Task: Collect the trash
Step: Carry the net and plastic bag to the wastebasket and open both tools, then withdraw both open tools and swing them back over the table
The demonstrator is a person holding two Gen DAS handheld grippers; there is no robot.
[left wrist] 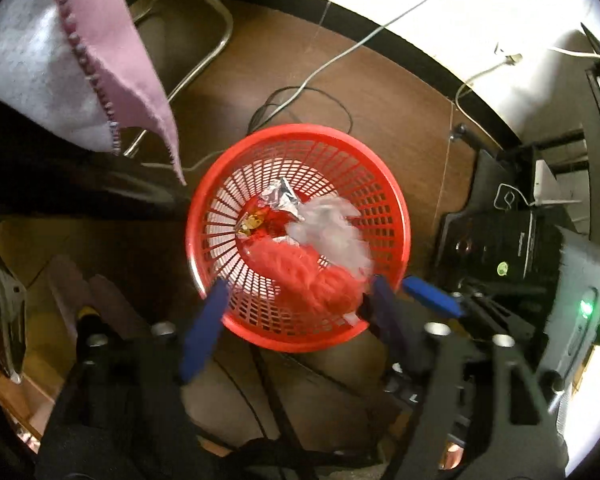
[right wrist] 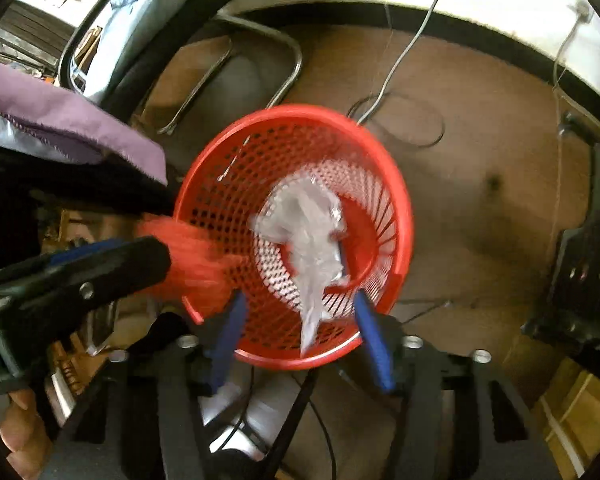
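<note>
A red mesh waste basket (left wrist: 388,196) (right wrist: 400,208) stands on the brown floor, seen from above in both views. Crumpled foil (left wrist: 280,198) and a gold wrapper (left wrist: 252,224) lie in it. A blurred red fuzzy piece (left wrist: 308,276) (right wrist: 192,260) and a blurred clear plastic piece (left wrist: 332,232) (right wrist: 304,236) hang in the air over the basket mouth. My left gripper (left wrist: 296,304) is open above the near rim, fingers apart. My right gripper (right wrist: 300,316) is open over the basket; the plastic is between its fingers without touching them.
A purple and grey cloth (left wrist: 100,52) (right wrist: 68,120) hangs at the left. A chair's metal legs (left wrist: 204,60) stand behind the basket. Cables (left wrist: 300,96) trail on the floor. A black computer case (left wrist: 508,248) and other electronics stand at the right.
</note>
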